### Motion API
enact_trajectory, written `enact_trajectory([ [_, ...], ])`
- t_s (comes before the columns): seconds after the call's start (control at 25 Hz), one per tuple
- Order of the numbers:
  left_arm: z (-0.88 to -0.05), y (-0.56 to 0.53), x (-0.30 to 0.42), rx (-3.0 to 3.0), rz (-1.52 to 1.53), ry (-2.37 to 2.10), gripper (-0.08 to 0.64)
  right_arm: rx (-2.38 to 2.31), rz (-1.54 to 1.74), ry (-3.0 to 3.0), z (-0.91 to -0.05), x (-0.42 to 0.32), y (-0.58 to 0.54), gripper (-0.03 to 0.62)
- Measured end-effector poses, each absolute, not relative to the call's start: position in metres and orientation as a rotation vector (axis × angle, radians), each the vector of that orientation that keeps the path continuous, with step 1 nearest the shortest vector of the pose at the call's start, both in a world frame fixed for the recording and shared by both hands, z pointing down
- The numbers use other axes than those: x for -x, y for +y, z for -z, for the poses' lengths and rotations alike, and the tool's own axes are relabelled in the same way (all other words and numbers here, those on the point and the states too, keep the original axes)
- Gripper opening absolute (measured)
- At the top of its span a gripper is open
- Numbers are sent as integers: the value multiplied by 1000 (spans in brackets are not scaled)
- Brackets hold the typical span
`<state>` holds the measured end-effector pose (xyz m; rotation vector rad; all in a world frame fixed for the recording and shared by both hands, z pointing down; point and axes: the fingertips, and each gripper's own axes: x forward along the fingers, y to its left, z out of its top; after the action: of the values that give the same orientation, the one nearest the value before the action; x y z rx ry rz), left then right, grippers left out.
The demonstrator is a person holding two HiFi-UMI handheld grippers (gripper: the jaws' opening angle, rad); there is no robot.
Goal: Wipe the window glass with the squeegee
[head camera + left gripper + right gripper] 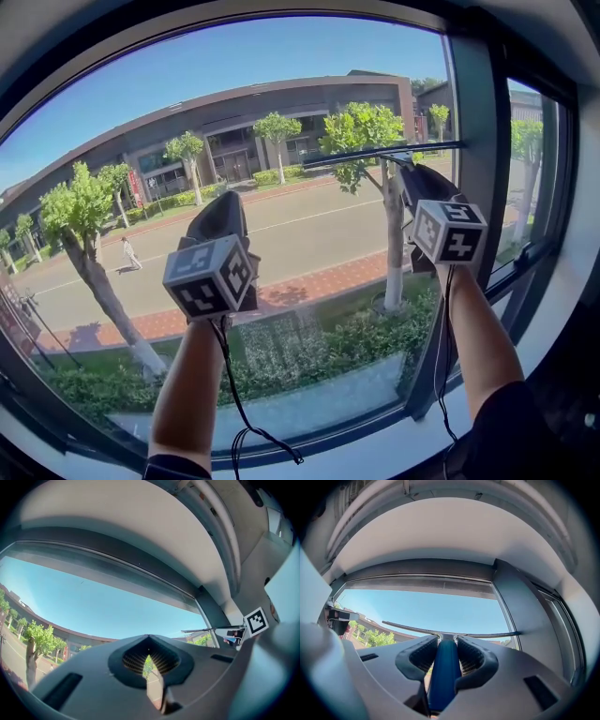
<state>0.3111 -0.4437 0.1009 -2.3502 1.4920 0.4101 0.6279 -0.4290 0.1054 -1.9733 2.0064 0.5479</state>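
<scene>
Squeegee (380, 155) in the head view is a thin dark bar lying nearly level against the window glass (234, 112), its right end reaching the frame's upright post (473, 141). The right gripper (410, 172) sits just under the bar, left of the post. The left gripper (220, 211) hangs lower and farther left of the post, apart from the tool.

In the left gripper view, the left gripper (149, 660) has its jaws drawn together with nothing between them. The squeegee (206, 630) shows as a slim line beside the post.

In the right gripper view, the right gripper (446, 641) is clamped on the squeegee's round blue handle (443, 672). The long narrow blade (487, 634) crosses the glass above the jaws, and its right tip meets the post.
</scene>
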Motion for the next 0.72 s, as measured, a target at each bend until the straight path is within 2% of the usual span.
enact_trajectory([
  [0.72, -118, -449, -302, 2362, -400, 1522, 2, 1980, -521, 2009, -132, -628, -429, 130],
])
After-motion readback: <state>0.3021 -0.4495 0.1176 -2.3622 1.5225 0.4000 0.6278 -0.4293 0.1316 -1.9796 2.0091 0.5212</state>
